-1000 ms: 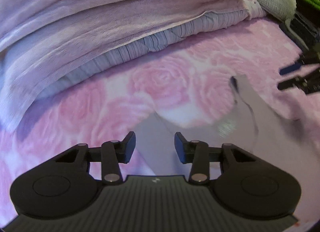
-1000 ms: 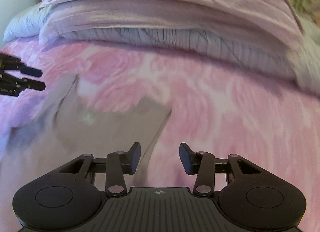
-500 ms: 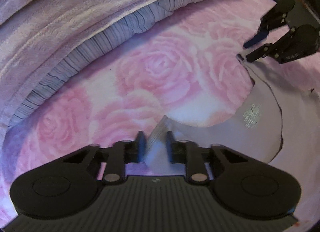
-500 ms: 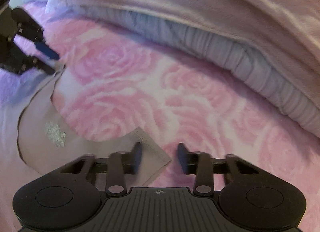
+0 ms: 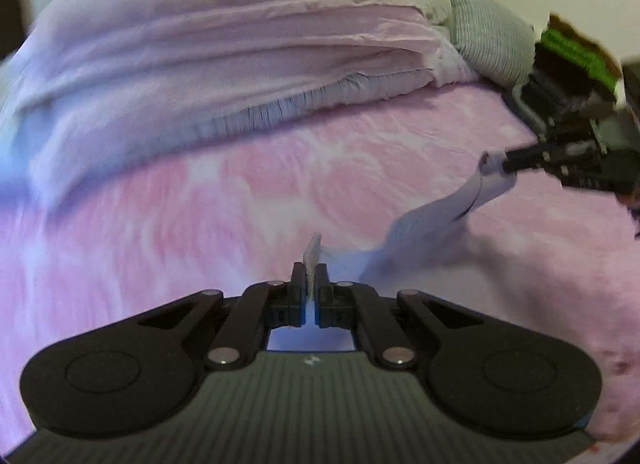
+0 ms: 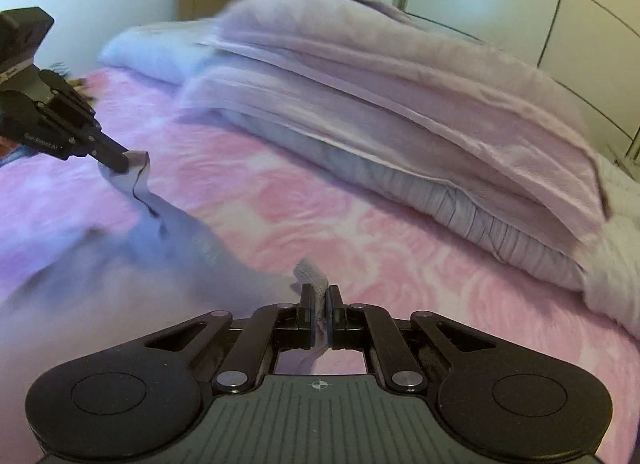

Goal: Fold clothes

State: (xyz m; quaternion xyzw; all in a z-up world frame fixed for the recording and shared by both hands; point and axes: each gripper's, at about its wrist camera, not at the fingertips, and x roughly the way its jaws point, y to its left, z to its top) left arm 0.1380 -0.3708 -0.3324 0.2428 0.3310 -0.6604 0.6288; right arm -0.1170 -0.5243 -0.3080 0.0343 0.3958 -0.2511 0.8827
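Both grippers' fingers clamped on grey garment [image 5: 424, 232]: left gripper [image 5: 309, 278], right gripper [image 6: 319, 296].

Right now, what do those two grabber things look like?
Both look alike. The left gripper and the right gripper are matte black, each with two flat narrow fingers on hinged bars with silver rivets, two big round black discs behind them and a grey ridged plate. The right plate bears a small crosshair mark, and the left gripper's side shows small white lettering in the right wrist view.
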